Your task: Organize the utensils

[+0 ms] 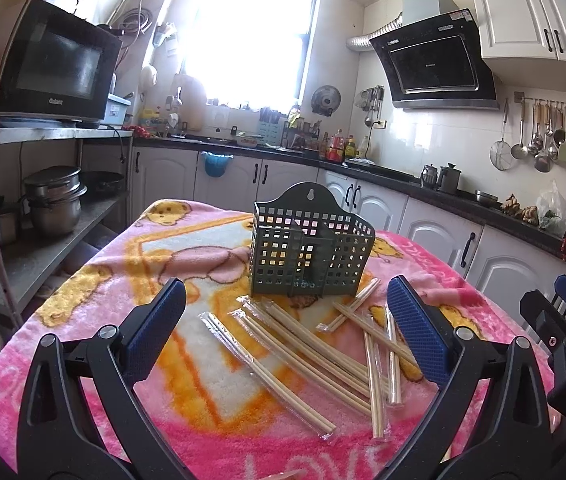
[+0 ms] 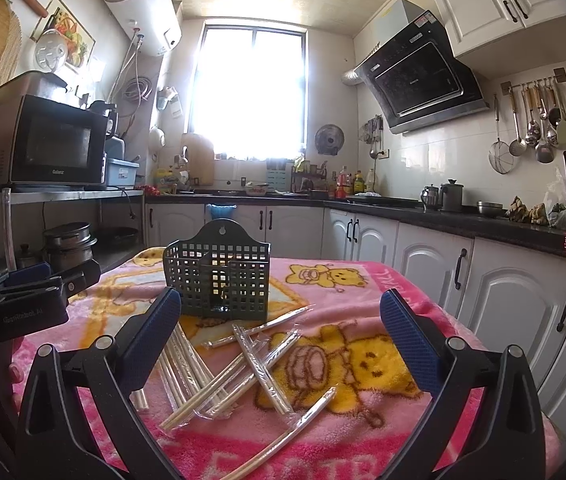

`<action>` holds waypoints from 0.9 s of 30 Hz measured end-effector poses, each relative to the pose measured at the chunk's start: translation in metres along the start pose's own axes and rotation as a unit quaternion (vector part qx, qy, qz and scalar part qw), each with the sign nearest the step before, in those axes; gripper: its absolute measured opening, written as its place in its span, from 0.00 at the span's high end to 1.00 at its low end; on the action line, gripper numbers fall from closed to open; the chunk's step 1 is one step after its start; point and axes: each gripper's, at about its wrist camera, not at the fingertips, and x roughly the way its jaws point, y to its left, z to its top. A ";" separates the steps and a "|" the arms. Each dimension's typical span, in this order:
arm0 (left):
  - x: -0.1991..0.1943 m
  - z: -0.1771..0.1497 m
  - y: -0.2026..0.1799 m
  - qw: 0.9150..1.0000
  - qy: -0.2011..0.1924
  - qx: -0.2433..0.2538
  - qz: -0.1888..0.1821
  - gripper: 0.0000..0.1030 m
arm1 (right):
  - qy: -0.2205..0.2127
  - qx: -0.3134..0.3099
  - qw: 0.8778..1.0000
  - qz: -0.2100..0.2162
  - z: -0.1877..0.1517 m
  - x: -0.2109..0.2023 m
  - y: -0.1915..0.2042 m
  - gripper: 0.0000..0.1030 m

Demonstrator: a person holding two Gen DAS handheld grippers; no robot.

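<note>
Currently both tools spread wide, holding nothing. Left tool (image 1: 285, 322) view shows "LOVE" woven in the pink fleece blanket (image 1: 83, 300); right tool (image 2: 281, 320) view shows "GenRobot.AI" on the other tool's body. Microwave (image 2: 57, 146) reads "Galanz". Wrapped wooden chopsticks (image 1: 303, 344) lie scattered on the surface just before the dark-green grid-pattern plastic basket (image 1: 311, 244) (upright, empty).

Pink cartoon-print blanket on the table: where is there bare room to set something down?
The pink cartoon-print blanket is bare left of the dark green perforated plastic holder, and right of it over the yellow bear print. The front centre is crowded with crisscrossed plastic-wrapped wooden chopsticks.
</note>
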 end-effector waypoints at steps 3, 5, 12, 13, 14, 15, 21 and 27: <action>0.006 0.002 0.006 1.000 0.020 -0.012 0.001 0.10 | 0.010 -0.002 1.000 0.014 0.002 0.008 0.000 0.06; 0.012 0.002 0.012 0.999 0.036 -0.023 0.003 0.10 | 0.019 -0.004 1.000 0.024 0.004 0.015 0.000 0.06; 0.027 0.009 0.033 0.997 0.057 -0.035 0.036 0.10 | 0.067 -0.013 0.995 0.069 0.011 0.048 0.004 0.06; 0.028 0.011 0.038 0.997 0.059 -0.039 0.040 0.10 | 0.076 -0.015 0.994 0.075 0.012 0.054 0.005 0.06; 0.031 0.012 0.041 0.996 0.062 -0.043 0.043 0.10 | 0.082 -0.016 0.993 0.079 0.012 0.058 0.006 0.06; 0.033 0.014 0.044 0.996 0.066 -0.045 0.044 0.10 | 0.089 -0.015 0.992 0.086 0.014 0.064 0.007 0.06; 0.050 0.022 0.059 0.994 0.085 -0.051 0.052 0.10 | 0.132 -0.020 0.984 0.116 0.018 0.098 0.011 0.06; 0.074 0.029 0.071 0.993 0.108 -0.041 0.040 0.10 | 0.179 -0.046 0.973 0.135 0.018 0.135 0.017 0.06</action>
